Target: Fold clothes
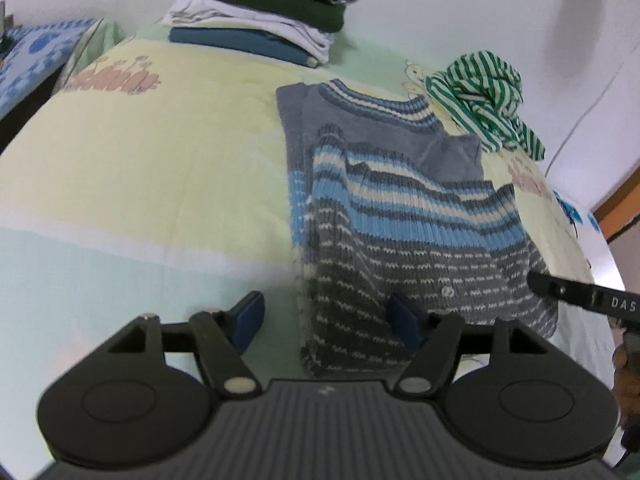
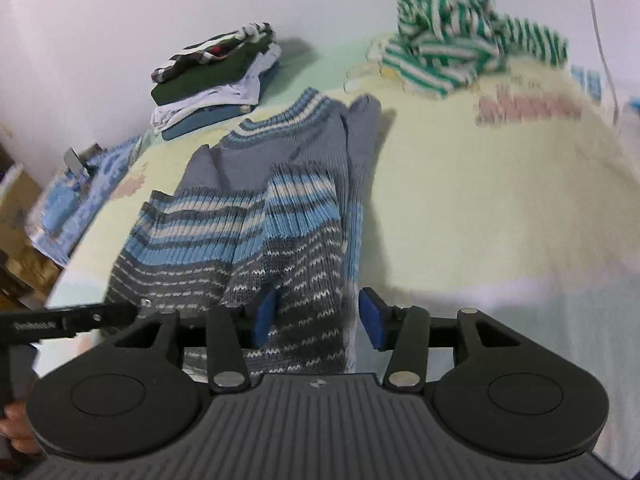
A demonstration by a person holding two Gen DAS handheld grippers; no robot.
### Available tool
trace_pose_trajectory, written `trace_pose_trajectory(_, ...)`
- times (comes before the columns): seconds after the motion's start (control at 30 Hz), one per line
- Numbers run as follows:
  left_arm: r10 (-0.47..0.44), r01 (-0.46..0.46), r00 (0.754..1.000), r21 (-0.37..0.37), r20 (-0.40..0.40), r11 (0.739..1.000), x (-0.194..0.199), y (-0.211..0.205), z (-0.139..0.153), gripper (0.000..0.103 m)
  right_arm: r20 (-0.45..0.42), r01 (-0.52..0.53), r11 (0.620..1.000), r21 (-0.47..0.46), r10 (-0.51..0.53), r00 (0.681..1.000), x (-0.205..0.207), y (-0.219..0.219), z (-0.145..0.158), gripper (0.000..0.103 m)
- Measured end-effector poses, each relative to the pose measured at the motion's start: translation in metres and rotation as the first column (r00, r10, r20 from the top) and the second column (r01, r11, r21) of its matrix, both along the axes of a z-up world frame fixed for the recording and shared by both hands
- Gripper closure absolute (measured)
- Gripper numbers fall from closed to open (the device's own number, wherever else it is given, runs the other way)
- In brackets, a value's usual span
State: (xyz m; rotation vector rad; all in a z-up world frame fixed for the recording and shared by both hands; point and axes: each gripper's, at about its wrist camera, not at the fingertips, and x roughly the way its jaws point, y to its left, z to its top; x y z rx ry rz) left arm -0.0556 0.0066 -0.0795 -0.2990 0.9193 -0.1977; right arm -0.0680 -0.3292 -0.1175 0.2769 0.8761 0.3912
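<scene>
Both grippers hang low over the near hem of the sweater, each angled down at it. The left gripper stands wide, one blue pad off on the bare quilt and the other over the knit, so the sweater's near left corner lies between the pads with nothing pinched. The right gripper is about half open; the hem's right corner sits between its pads, which do not appear to press on it. Each tool's black finger shows at the edge of the other's view, so the two are close together at the same edge.

The sweater lies flat on the quilt, collar away from me, with both sleeves laid across the chest into a narrow panel. That suggests the side folds are done and the hem is being lined up to be lifted toward the collar, one gripper per corner so the fold stays square.

Further back, a folded stack sits by the wall, likely finished pieces kept clear. A green striped garment lies crumpled at the far right, probably waiting its turn.
</scene>
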Motion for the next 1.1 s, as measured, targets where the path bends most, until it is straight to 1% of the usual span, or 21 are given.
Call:
trace_pose_trajectory(0.03, 0.003, -0.003, 1.0, -0.024, -0.007, 1.0, 0.0, 0.001, 0.0, 0.034, -0.013, -0.007, 1.0, 0.019, 0.007, 1.0, 0.0, -0.003, 0.001, 0.055)
trace_pose_trajectory(0.07, 0.007, -0.008, 1.0, -0.057, -0.013, 0.998, 0.0, 0.003, 0.0, 0.037, -0.021, -0.022, 0.999, 0.026, 0.023, 1.0, -0.003, -0.004, 0.003, 0.055)
trace_pose_trajectory(0.1, 0.012, -0.013, 1.0, -0.089, -0.018, 0.996, -0.001, 0.004, 0.0, 0.041, -0.03, -0.039, 0.999, 0.022, 0.04, 0.999, -0.004, -0.004, 0.003, 0.055)
trace_pose_trajectory(0.13, 0.015, -0.018, 1.0, -0.114, -0.025, 0.993, -0.002, 0.005, -0.001, 0.042, -0.042, -0.042, 0.999, 0.013, 0.042, 0.998, -0.005, -0.004, 0.003, 0.055)
trace_pose_trajectory(0.23, 0.025, -0.027, 0.999, -0.09, -0.02, 0.996, -0.003, -0.002, -0.001, 0.042, -0.076, -0.042, 0.999, 0.004, 0.042, 0.996, -0.009, -0.001, -0.001, 0.055)
trace_pose_trajectory(0.3, 0.024, -0.026, 0.999, -0.091, -0.022, 0.995, -0.002, -0.004, -0.001, 0.031, -0.074, -0.037, 0.999, 0.003, 0.037, 0.997, -0.011, 0.001, -0.005, 0.054)
trace_pose_trajectory(0.33, 0.021, -0.023, 1.0, -0.096, -0.023, 0.995, -0.001, -0.005, -0.001, 0.029, -0.065, -0.042, 0.999, -0.007, 0.041, 0.997, -0.012, 0.003, -0.005, 0.053)
trace_pose_trajectory(0.43, 0.022, -0.023, 1.0, -0.094, -0.015, 0.995, 0.001, -0.01, -0.002, 0.026, -0.041, -0.054, 0.998, -0.037, 0.052, 0.998, -0.015, 0.008, -0.004, 0.052)
trace_pose_trajectory(0.53, 0.01, -0.009, 1.0, -0.056, 0.015, 0.998, -0.002, -0.017, -0.003, 0.024, -0.035, -0.054, 0.997, -0.046, 0.053, 0.998, -0.016, 0.009, -0.005, 0.052)
trace_pose_trajectory(0.6, 0.005, -0.003, 1.0, -0.069, 0.025, 0.998, -0.002, -0.018, -0.005, 0.016, -0.037, -0.047, 0.998, -0.034, 0.045, 0.998, -0.015, 0.008, -0.005, 0.052)
trace_pose_trajectory(0.67, 0.014, -0.012, 1.0, -0.095, 0.019, 0.995, 0.0, -0.016, -0.006, 0.013, -0.035, -0.042, 0.999, -0.021, 0.041, 0.999, -0.016, 0.007, -0.006, 0.054)
trace_pose_trajectory(0.73, 0.019, -0.018, 1.0, -0.102, 0.009, 0.995, 0.001, -0.016, -0.005, 0.016, -0.03, -0.041, 0.999, -0.01, 0.041, 0.999, -0.016, 0.005, -0.007, 0.055)
trace_pose_trajectory(0.8, 0.012, -0.011, 1.0, -0.095, 0.012, 0.995, 0.0, -0.015, -0.005, 0.027, -0.027, -0.039, 0.999, 0.0, 0.039, 0.999, -0.017, 0.004, -0.007, 0.059)
trace_pose_trajectory(0.83, 0.005, -0.004, 1.0, -0.1, 0.013, 0.995, -0.001, -0.013, -0.005, 0.028, -0.029, -0.032, 0.999, 0.009, 0.032, 0.999, -0.018, 0.004, -0.008, 0.061)
trace_pose_trajectory(1.03, 0.018, -0.018, 1.0, -0.169, -0.001, 0.985, -0.001, 0.006, -0.01, 0.051, -0.041, 0.02, 0.999, 0.044, -0.018, 0.999, -0.021, 0.007, -0.009, 0.068)
trace_pose_trajectory(1.07, 0.03, -0.03, 1.0, -0.188, -0.007, 0.982, -0.001, 0.009, -0.011, 0.062, -0.044, 0.029, 0.999, 0.043, -0.027, 0.999, -0.021, 0.008, -0.008, 0.069)
trace_pose_trajectory(1.1, 0.041, -0.043, 0.999, -0.207, -0.013, 0.978, 0.0, 0.013, -0.013, 0.069, -0.048, 0.038, 0.998, 0.044, -0.036, 0.998, -0.021, 0.01, -0.008, 0.069)
